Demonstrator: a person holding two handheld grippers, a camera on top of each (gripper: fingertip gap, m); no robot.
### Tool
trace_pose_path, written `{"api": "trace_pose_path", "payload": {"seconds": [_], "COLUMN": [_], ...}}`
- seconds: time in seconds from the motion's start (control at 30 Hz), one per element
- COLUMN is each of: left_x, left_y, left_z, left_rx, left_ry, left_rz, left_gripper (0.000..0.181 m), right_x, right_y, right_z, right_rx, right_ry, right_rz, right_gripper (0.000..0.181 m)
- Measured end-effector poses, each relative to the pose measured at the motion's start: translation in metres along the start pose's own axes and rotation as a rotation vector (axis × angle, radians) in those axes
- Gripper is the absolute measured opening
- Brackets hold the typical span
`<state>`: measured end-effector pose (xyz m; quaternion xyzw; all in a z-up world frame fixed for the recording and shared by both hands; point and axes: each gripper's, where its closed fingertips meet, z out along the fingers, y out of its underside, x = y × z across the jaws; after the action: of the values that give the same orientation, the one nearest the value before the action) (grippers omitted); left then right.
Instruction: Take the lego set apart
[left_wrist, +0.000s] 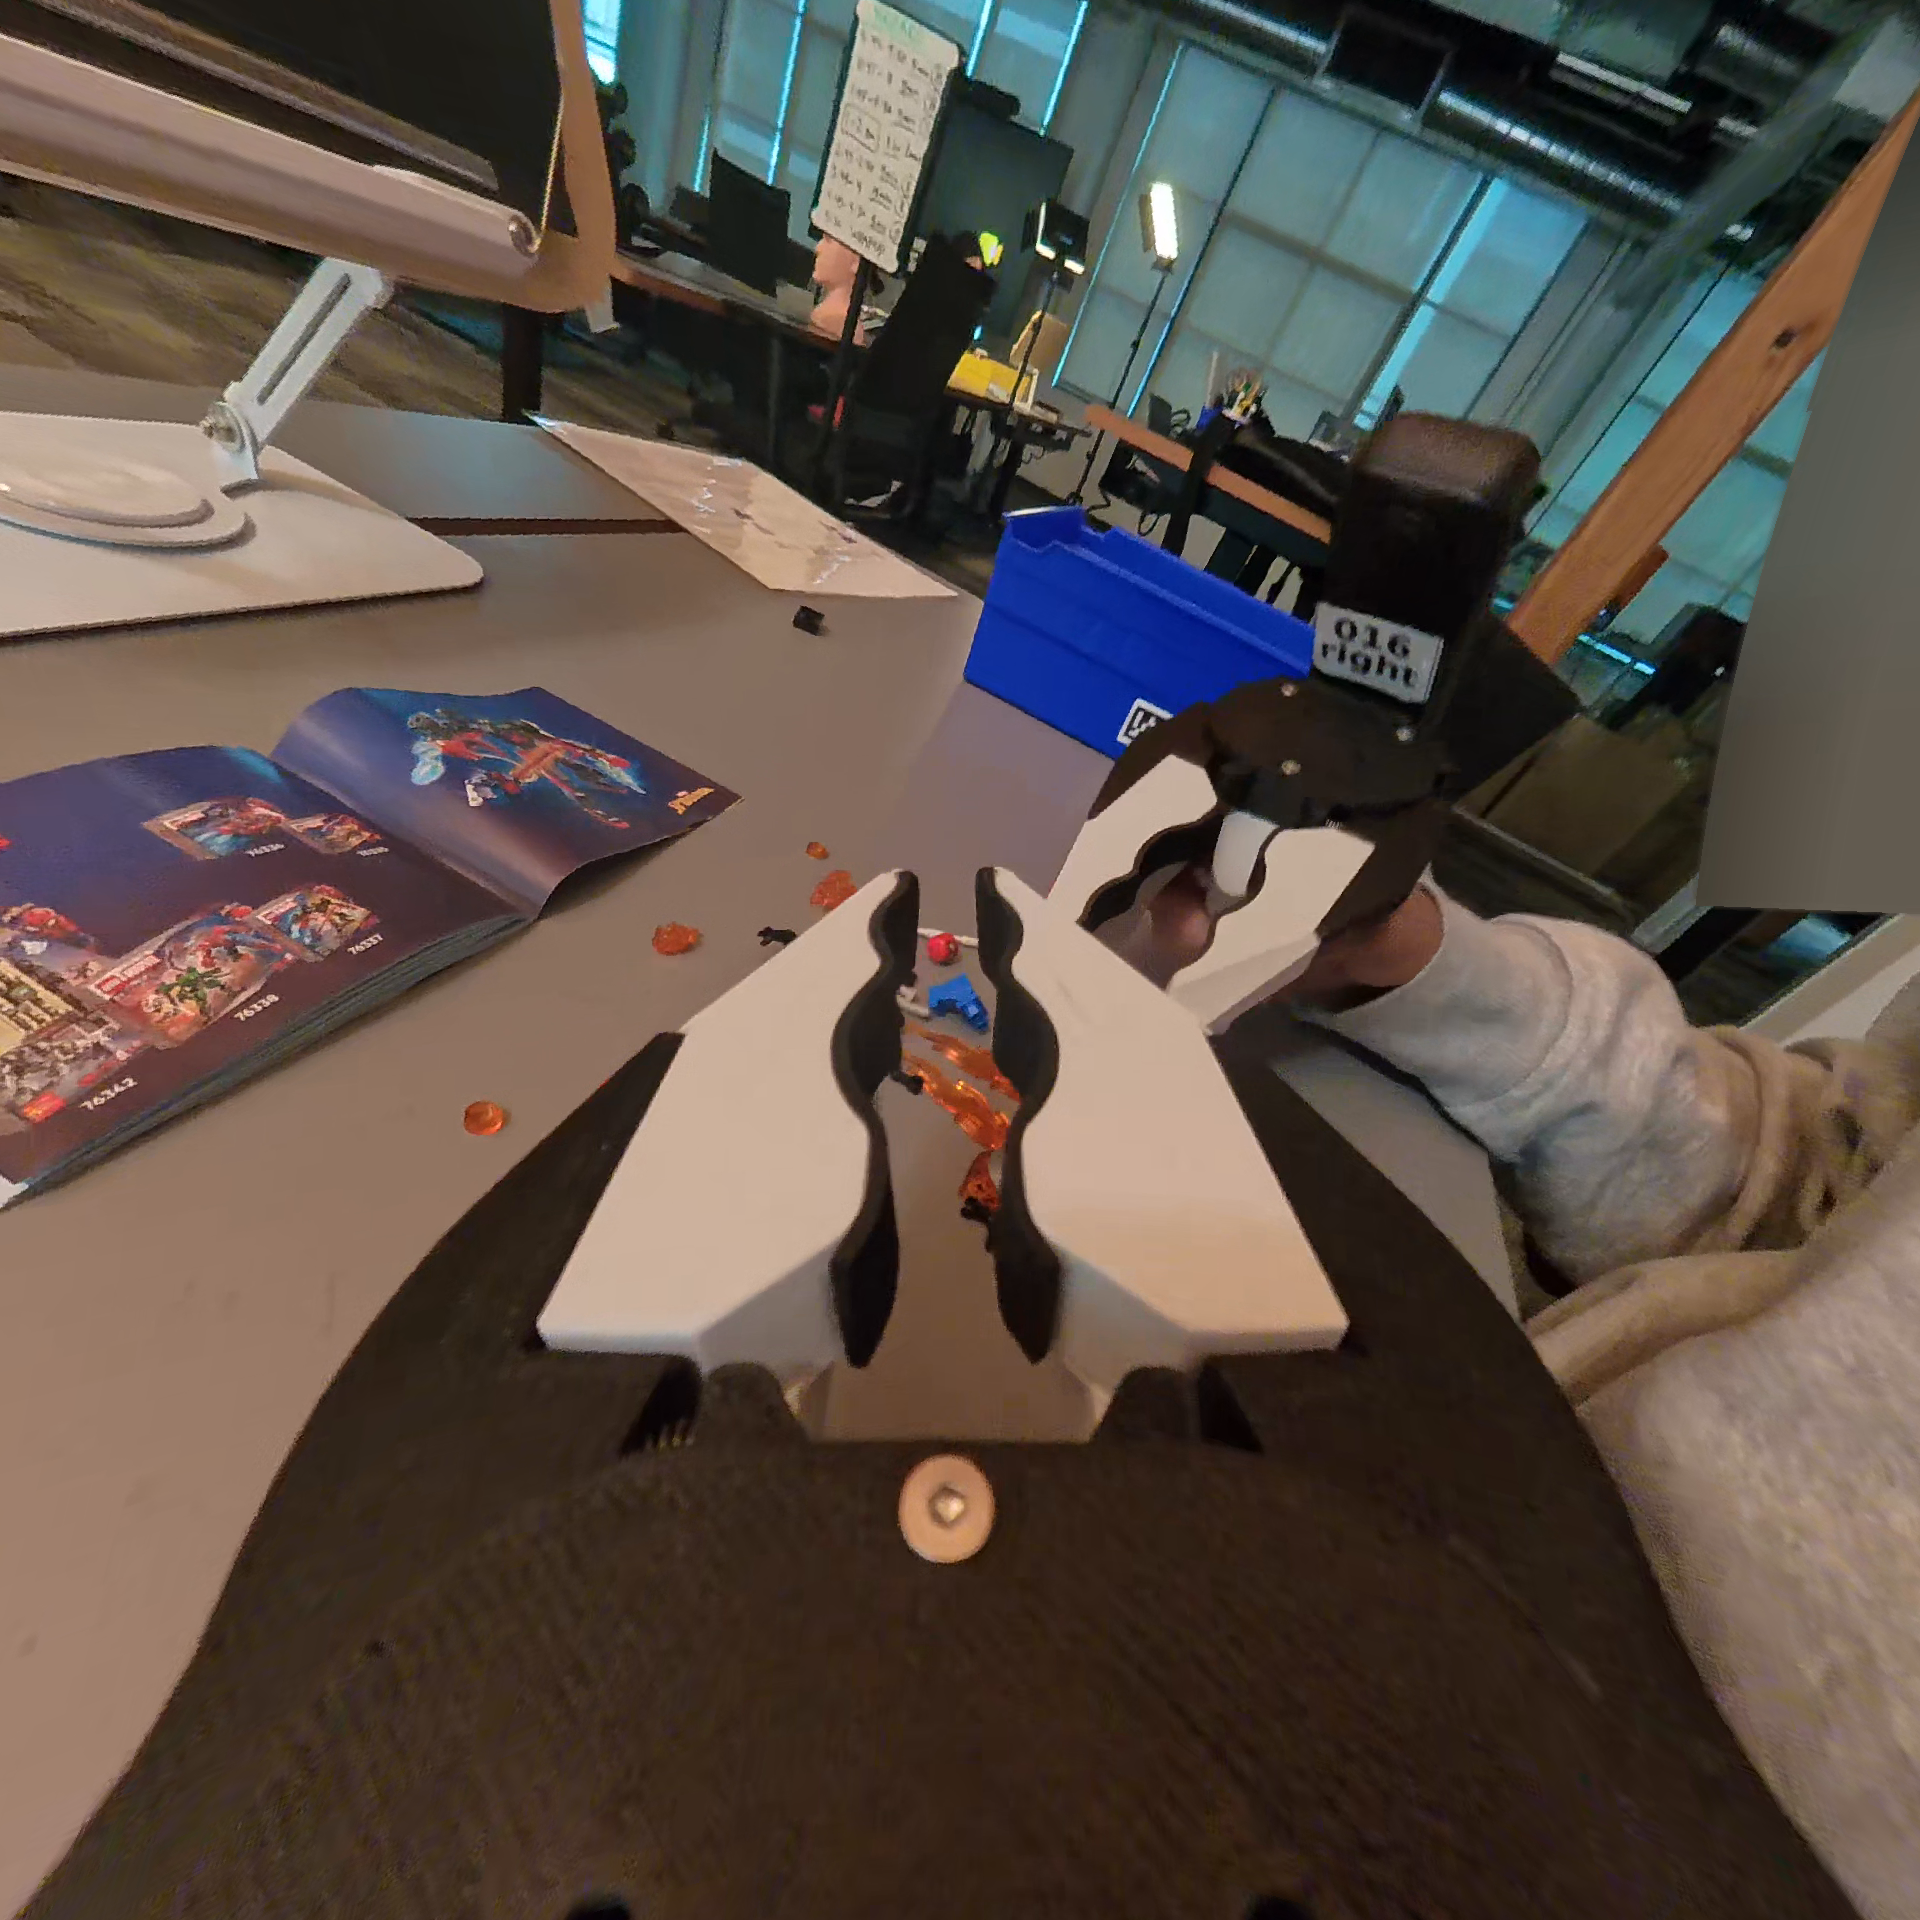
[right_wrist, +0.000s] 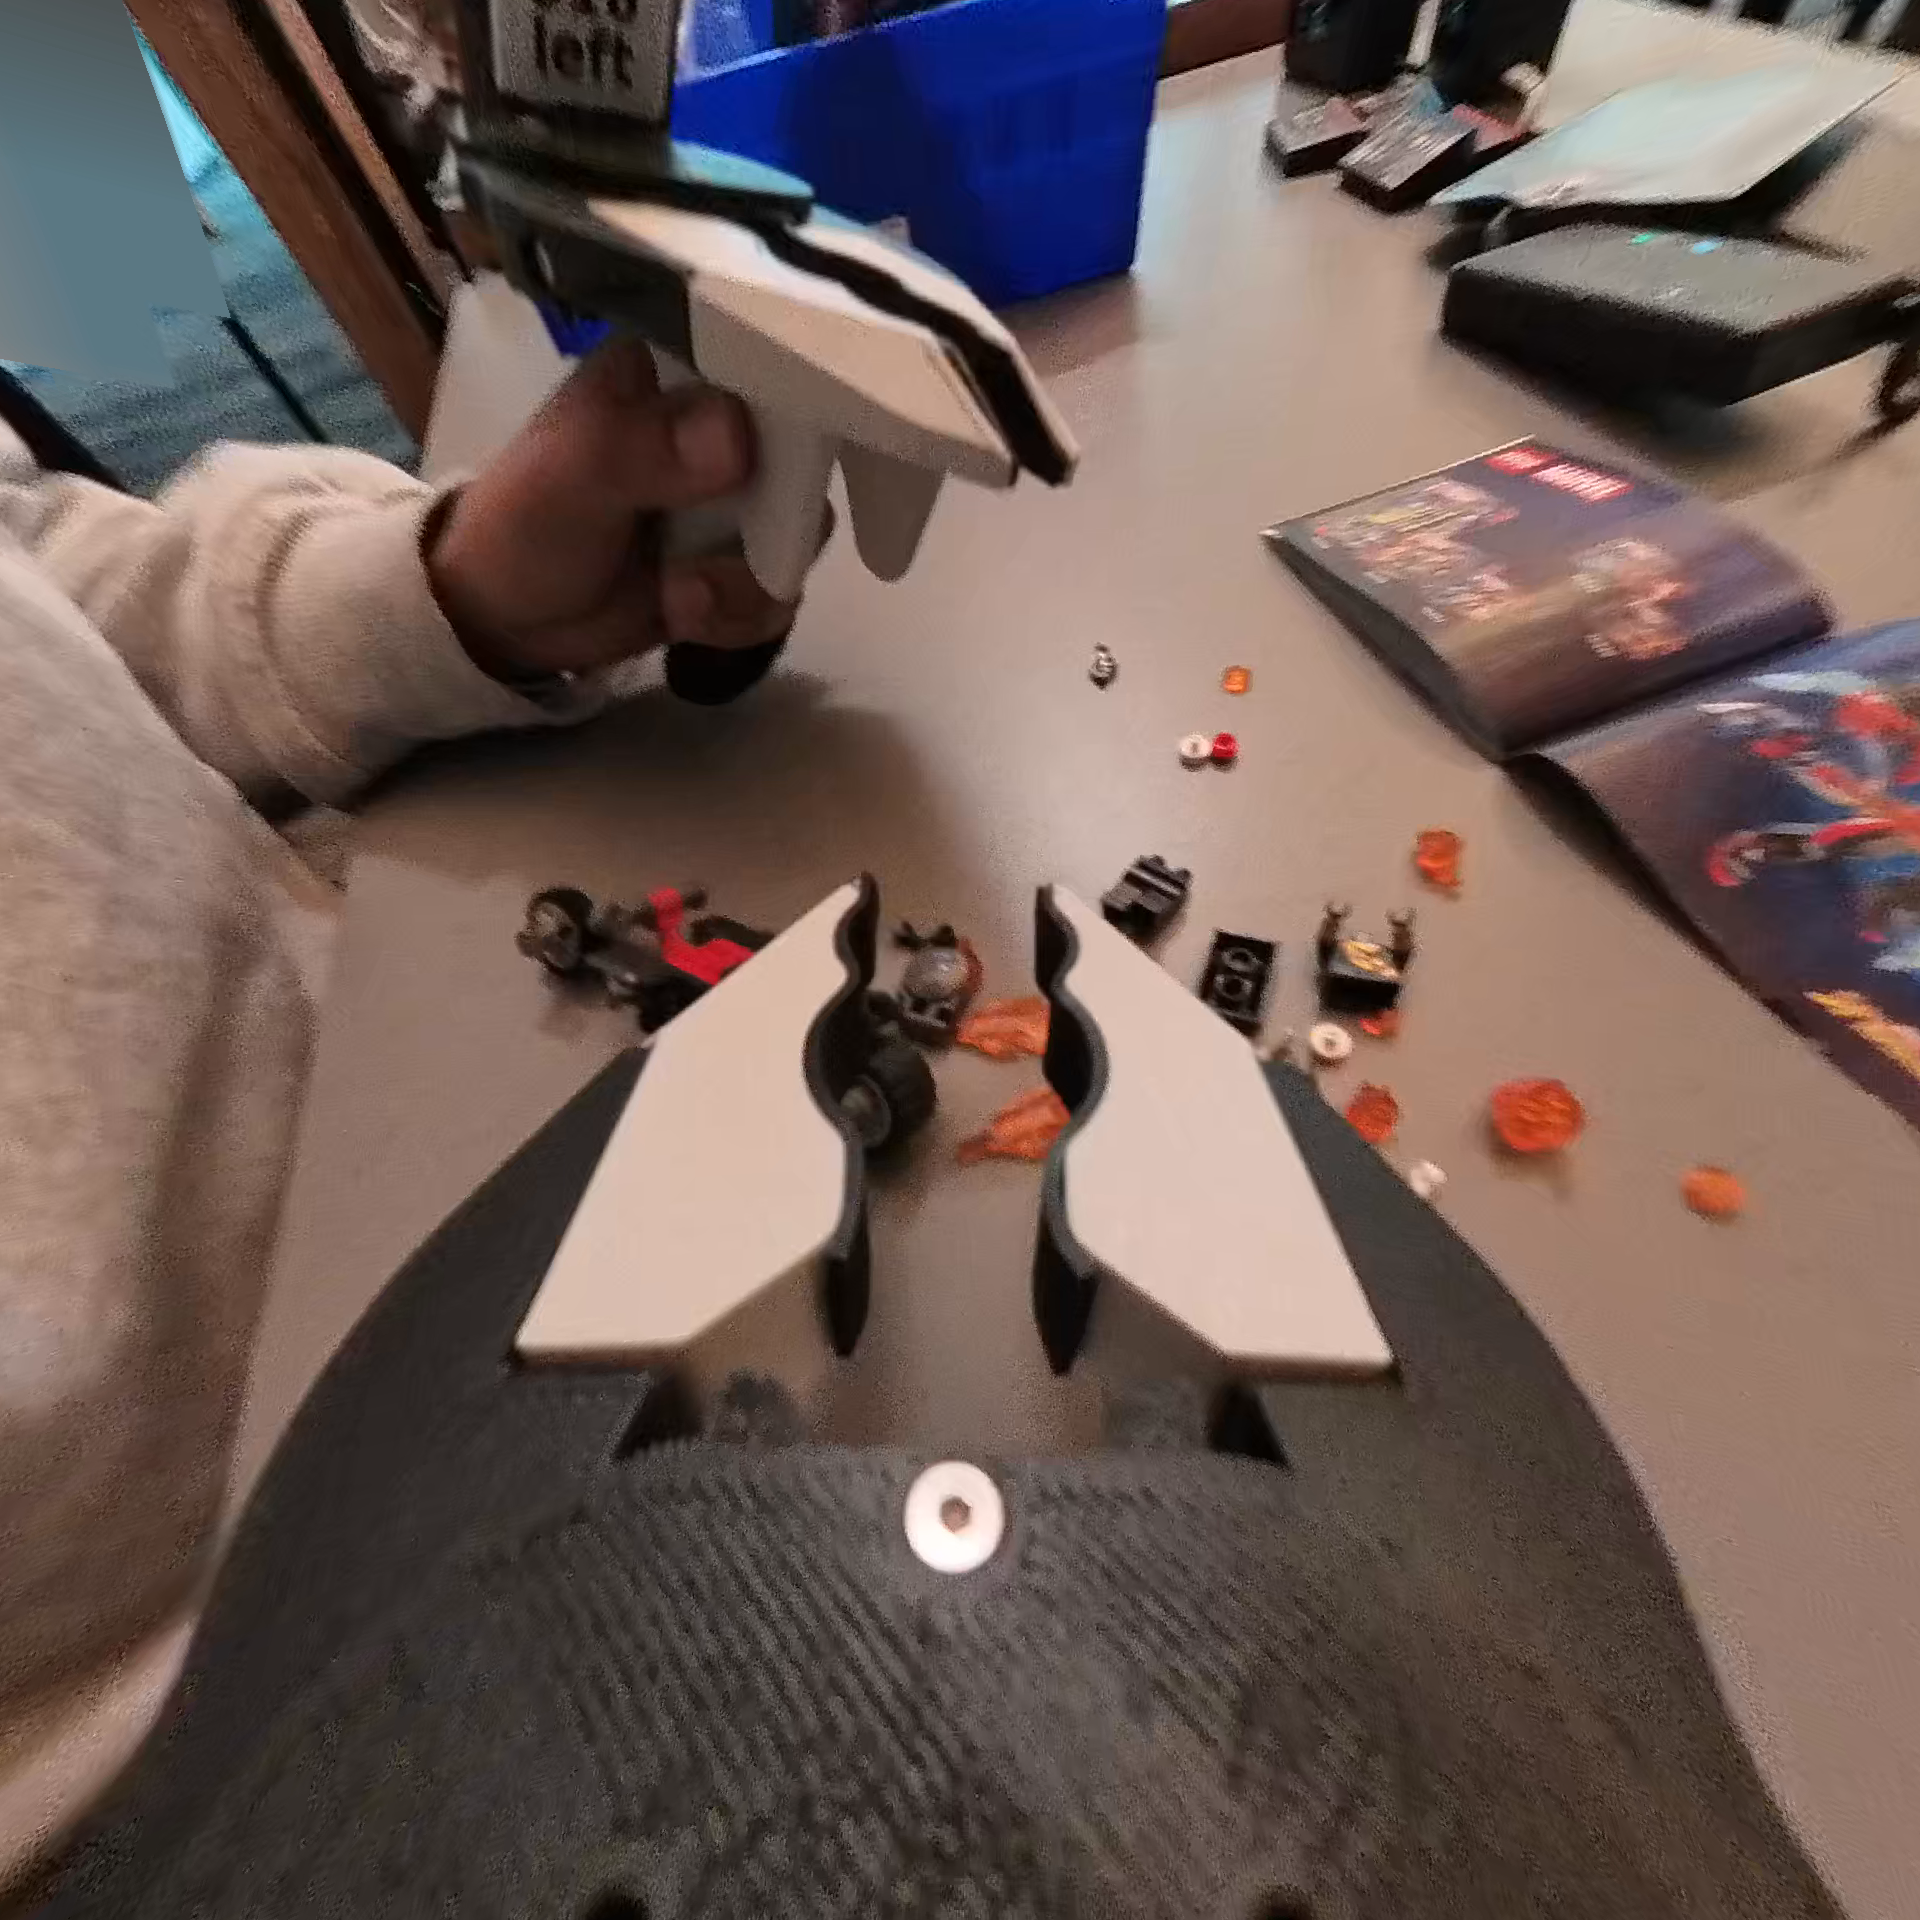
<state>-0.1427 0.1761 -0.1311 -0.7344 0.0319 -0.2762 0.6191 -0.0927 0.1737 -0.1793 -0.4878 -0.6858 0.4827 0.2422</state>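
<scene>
Loose lego pieces lie on the grey table (right_wrist: 1195, 520). My right gripper (right_wrist: 954, 904) is open and empty above a black wheel (right_wrist: 896, 1091), a grey and black piece (right_wrist: 935, 977) and orange flame pieces (right_wrist: 1006, 1023). A black and red bike frame (right_wrist: 634, 940) lies to its left. Small black pieces (right_wrist: 1236, 966) lie to its right. My left gripper (left_wrist: 945, 894) is open a little and empty. Past its tips I see a blue piece (left_wrist: 956, 997) and orange flames (left_wrist: 961, 1075). The left gripper (right_wrist: 1039, 457) hovers at the upper left of the right wrist view. The right gripper (left_wrist: 1164, 925) shows at the right of the left wrist view.
A blue bin (left_wrist: 1122, 634) stands at the back. An open instruction booklet (left_wrist: 312, 883) lies beside the pieces, and it also shows in the right wrist view (right_wrist: 1558, 592). Orange round pieces (right_wrist: 1536, 1115) are scattered about. A white stand base (left_wrist: 208, 540) and black boxes (right_wrist: 1662, 312) sit farther off.
</scene>
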Motion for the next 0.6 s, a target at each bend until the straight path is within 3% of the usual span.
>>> {"api": "trace_pose_path", "payload": {"seconds": [0.03, 0.27, 0.5, 0.6], "left_x": [-0.001, -0.001, 0.011, 0.014], "left_y": [0.001, -0.002, -0.005, -0.007], "left_z": [0.0, -0.001, -0.003, -0.004], "left_rx": [-0.006, 0.015, 0.036, 0.046], "left_ry": [-0.005, 0.012, 0.055, 0.068], "left_rz": [0.006, -0.031, -0.036, -0.039], "left_gripper": [0.01, 0.01, 0.009, 0.009], "right_x": [-0.002, -0.004, -0.009, -0.014], "right_y": [-0.003, -0.004, 0.04, 0.04], "right_z": [0.002, 0.013, 0.03, 0.035], "right_rx": [-0.005, -0.213, -0.561, -0.605], "right_ry": [-0.033, -0.04, 0.094, 0.071], "right_rz": [0.037, 0.214, 0.279, 0.311], "right_gripper": [0.03, 0.03, 0.028, 0.018]}}
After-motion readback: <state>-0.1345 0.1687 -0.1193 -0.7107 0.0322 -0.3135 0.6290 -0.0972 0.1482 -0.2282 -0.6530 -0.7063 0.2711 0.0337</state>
